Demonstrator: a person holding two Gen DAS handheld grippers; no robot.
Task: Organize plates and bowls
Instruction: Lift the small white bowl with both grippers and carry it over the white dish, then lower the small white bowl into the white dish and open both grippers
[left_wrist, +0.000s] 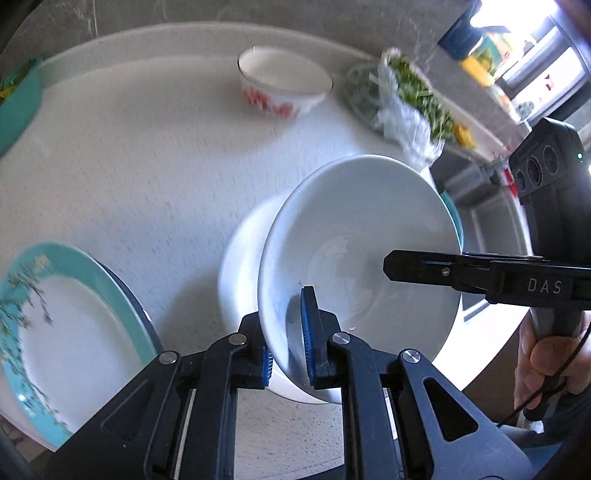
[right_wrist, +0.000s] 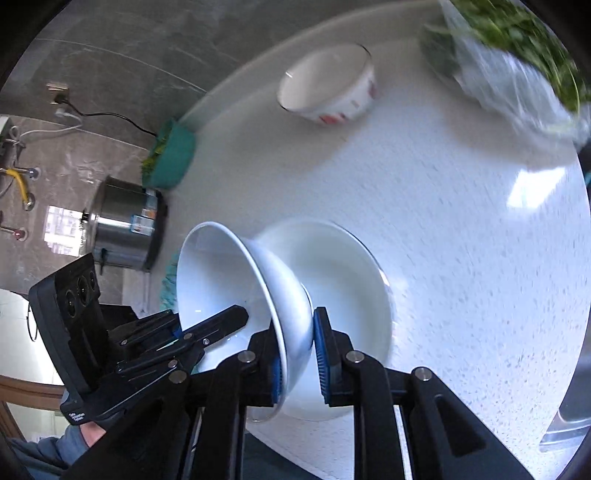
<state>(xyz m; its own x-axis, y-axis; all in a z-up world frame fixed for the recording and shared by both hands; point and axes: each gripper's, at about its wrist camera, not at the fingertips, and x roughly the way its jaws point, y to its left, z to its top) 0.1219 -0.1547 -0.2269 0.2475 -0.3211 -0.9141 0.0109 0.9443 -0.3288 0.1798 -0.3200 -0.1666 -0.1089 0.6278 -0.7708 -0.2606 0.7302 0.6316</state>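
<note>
White bowl (left_wrist: 354, 236) rim clamped between left claw (left_wrist: 288, 343) pads.

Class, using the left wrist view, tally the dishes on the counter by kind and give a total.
White bowls: 2, the held white bowl and the second white bowl
Red-patterned bowl: 1
Teal-rimmed plate: 1
Total: 4 dishes
</note>
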